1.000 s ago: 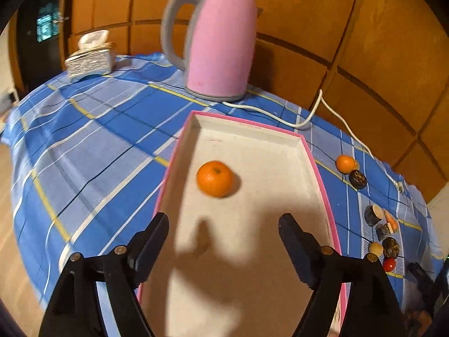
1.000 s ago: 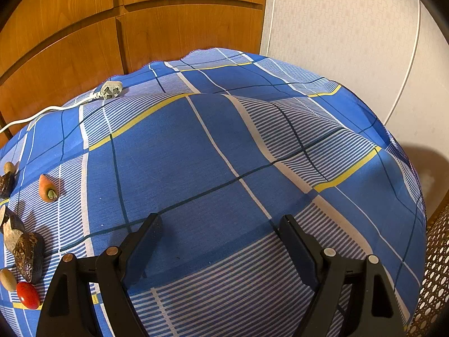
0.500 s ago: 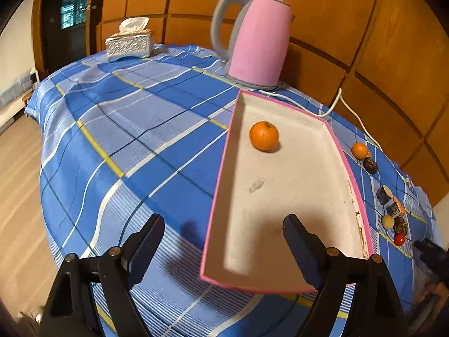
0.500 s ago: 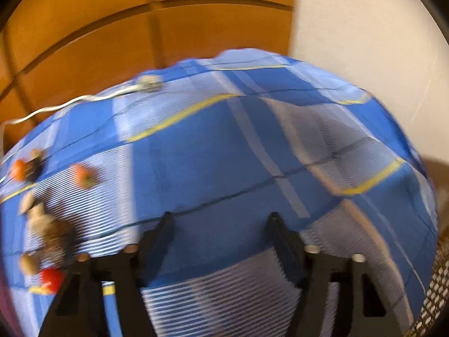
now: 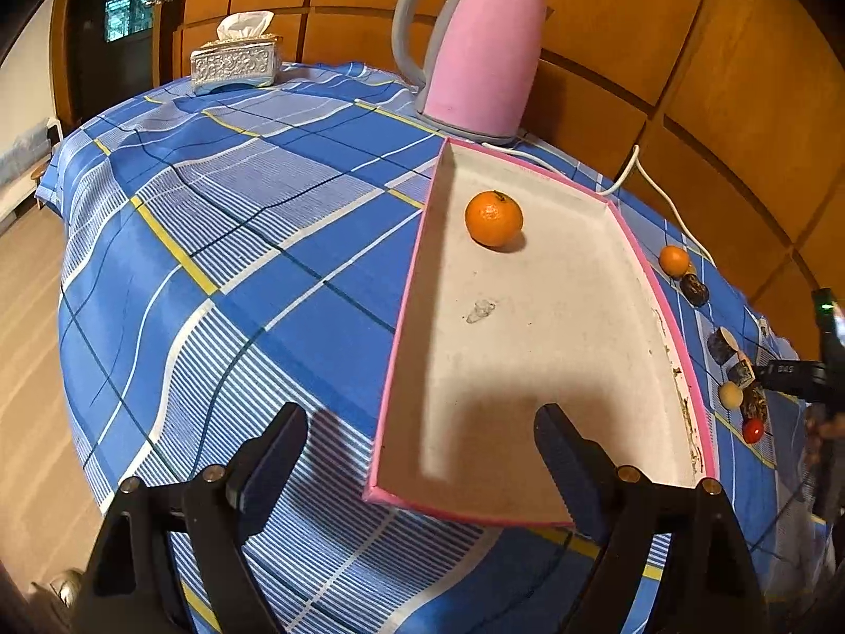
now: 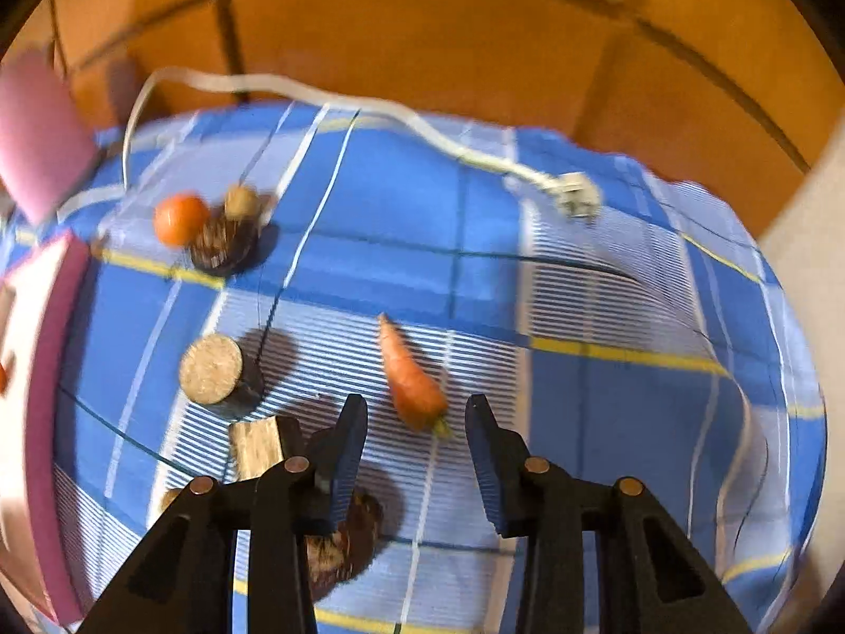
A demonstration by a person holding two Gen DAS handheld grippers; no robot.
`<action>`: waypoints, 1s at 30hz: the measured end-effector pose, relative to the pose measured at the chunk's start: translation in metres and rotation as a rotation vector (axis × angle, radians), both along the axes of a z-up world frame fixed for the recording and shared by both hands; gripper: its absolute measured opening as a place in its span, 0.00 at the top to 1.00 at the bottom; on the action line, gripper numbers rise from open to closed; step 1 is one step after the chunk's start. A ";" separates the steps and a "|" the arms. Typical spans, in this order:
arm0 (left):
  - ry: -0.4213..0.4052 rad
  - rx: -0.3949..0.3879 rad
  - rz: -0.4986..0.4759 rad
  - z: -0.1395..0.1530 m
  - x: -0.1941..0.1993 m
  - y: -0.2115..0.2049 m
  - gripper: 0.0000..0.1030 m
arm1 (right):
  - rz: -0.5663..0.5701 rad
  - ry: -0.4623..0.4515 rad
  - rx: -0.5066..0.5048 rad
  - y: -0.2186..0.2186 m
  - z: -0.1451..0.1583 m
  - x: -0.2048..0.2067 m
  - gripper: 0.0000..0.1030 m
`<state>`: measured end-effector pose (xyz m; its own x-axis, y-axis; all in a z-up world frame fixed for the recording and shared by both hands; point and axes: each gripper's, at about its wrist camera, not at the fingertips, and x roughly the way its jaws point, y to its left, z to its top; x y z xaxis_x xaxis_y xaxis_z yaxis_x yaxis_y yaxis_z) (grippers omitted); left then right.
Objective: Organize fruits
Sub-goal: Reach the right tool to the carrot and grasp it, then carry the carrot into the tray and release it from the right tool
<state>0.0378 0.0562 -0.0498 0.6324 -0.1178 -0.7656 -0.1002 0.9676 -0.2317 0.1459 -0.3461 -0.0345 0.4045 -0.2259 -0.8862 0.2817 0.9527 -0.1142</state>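
Orange against dusty white: one mandarin [image 5: 493,218] already sits in the far half of the pink-rimmed tray [image 5: 401,317], which lies on the blue checked cloth of the surface [image 5: 222,243] just in front of a pink kettle [image 5: 478,53]. The other pieces lie in a loose line on the cloth beyond the tray's right rim, apart from it: a smaller orange fruit [image 6: 179,219], a dark round one touching it [image 6: 224,248], a cut dark cylinder with a pale face [image 6: 214,375], a carrot-like piece [image 6: 412,383], and more lower down that the blur and the gripper hide.

The left gripper [image 5: 422,454] hovers over the tray's near end, its jaws wide, still parting, and empty. The right gripper [image 6: 414,438] points down at the row with its jaws closing; the carrot-like piece lies just ahead of the tips, its stubby green end nearest the gap, but nothing is pressed between them yet.

That piece looks light and stiff (whether real or plastic I cannot tell), and it tapers, so a grip near the pointed end would likely squeeze it out. The thick shoulder, taken across its width, seems the safest hold. The round fruits would probably roll if nudged, so they want a centred grip across the widest part.
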 end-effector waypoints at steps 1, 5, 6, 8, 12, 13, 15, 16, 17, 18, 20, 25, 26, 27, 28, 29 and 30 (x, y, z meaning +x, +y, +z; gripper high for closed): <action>0.003 0.002 0.003 -0.001 0.000 0.000 0.13 | 0.022 0.036 0.001 0.001 -0.007 0.007 0.62; 0.018 0.003 0.003 -0.004 0.002 0.001 0.13 | 0.060 0.047 0.002 -0.001 -0.017 0.011 0.78; 0.019 0.002 0.002 -0.004 0.002 0.000 0.13 | 0.063 0.046 0.005 -0.001 -0.017 0.012 0.78; 0.019 0.002 -0.005 -0.005 0.002 -0.002 0.13 | 0.073 0.037 0.000 -0.003 -0.018 0.008 0.78; 0.024 0.010 -0.018 -0.005 0.001 -0.005 0.13 | 0.059 0.008 0.026 -0.007 -0.016 -0.001 0.78; 0.024 0.009 -0.017 -0.005 0.001 -0.005 0.13 | 0.054 0.006 0.019 -0.005 -0.015 -0.002 0.78; 0.025 0.007 -0.016 -0.005 0.001 -0.005 0.13 | 0.044 -0.010 0.004 -0.006 -0.011 -0.007 0.78; 0.025 0.007 -0.015 -0.005 0.001 -0.005 0.13 | 0.040 -0.027 -0.004 -0.004 -0.008 -0.010 0.78; 0.026 0.007 -0.017 -0.005 0.001 -0.005 0.13 | 0.037 -0.050 -0.010 -0.003 -0.002 -0.014 0.78; 0.027 0.007 -0.019 -0.005 0.001 -0.005 0.13 | 0.036 -0.070 -0.016 -0.001 0.003 -0.017 0.78; 0.028 0.010 -0.024 -0.005 0.001 -0.007 0.13 | 0.044 -0.112 -0.026 0.006 0.016 -0.025 0.78; 0.029 0.008 -0.027 -0.006 0.000 -0.008 0.13 | 0.128 -0.186 -0.013 0.039 0.042 -0.024 0.78; 0.030 0.008 -0.027 -0.006 0.000 -0.008 0.12 | 0.151 -0.194 -0.006 0.046 0.045 -0.024 0.78; 0.031 0.008 -0.026 -0.006 0.000 -0.008 0.12 | 0.167 -0.199 -0.004 0.052 0.045 -0.022 0.78; 0.032 0.007 -0.025 -0.006 0.000 -0.008 0.12 | 0.192 -0.203 0.006 0.064 0.044 -0.017 0.78; 0.032 0.006 -0.025 -0.006 0.000 -0.008 0.12 | 0.215 -0.206 0.017 0.074 0.045 -0.018 0.78; 0.030 0.007 -0.025 -0.006 -0.001 -0.007 0.12 | 0.235 -0.209 0.023 0.084 0.047 -0.018 0.78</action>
<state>0.0372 0.0487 -0.0559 0.6058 -0.1280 -0.7853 -0.0832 0.9714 -0.2225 0.1274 -0.2619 0.0120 0.6171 -0.0857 -0.7822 0.0687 0.9961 -0.0550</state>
